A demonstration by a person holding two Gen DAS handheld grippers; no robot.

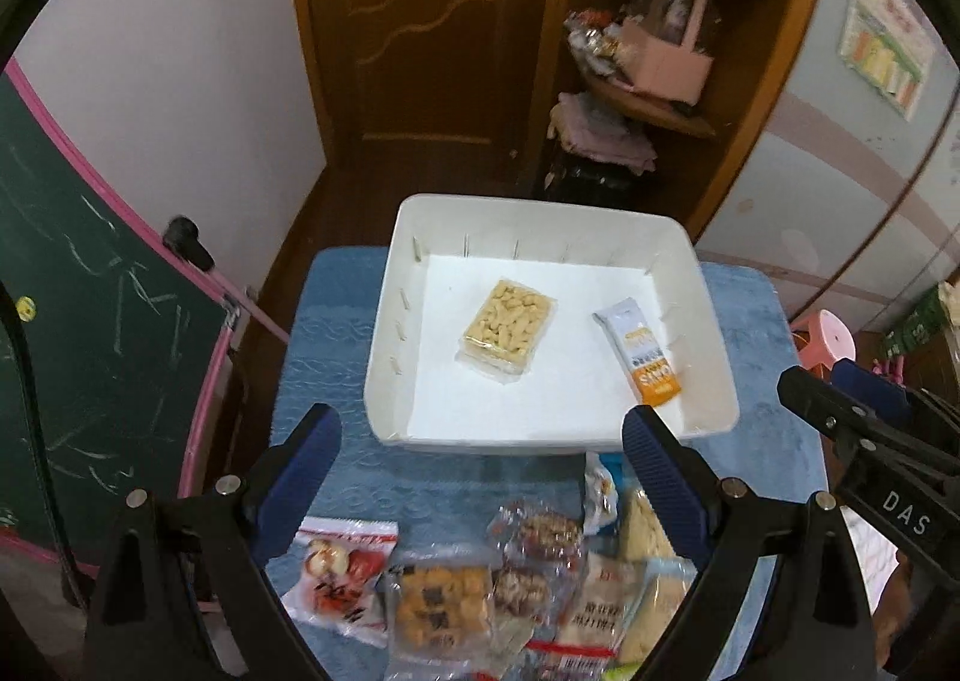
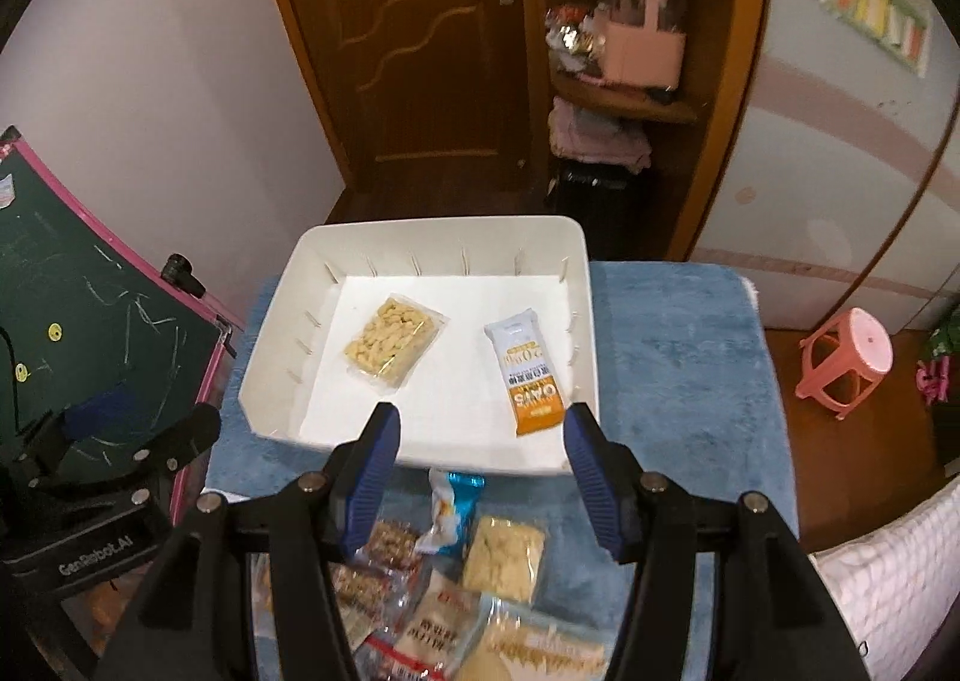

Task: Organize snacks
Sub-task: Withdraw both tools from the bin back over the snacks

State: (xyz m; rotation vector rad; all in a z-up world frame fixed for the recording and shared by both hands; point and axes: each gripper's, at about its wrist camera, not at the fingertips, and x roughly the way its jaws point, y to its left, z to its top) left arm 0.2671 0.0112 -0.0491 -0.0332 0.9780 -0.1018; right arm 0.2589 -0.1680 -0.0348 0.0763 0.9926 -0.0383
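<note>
Two packets, clear puffs point(image 1: 507, 330) and orange-ended oat bar point(image 2: 528, 369), lie in the white bin point(image 2: 444, 234); both grippers' fingers point(image 1: 666, 477) spread, empty.

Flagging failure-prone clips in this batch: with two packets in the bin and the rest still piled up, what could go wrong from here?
The loose snack pile overlaps heavily, so the open right gripper could pinch two wrappers at once. The white bin overhangs the blue towel's far edge, so a hard drop or nudge might shift it. The left gripper hovers over the same pile, so the two could collide.

One white bin point(image 2: 576, 285) holds two snack packets point(image 2: 396, 343) point(image 2: 528, 375).
</note>
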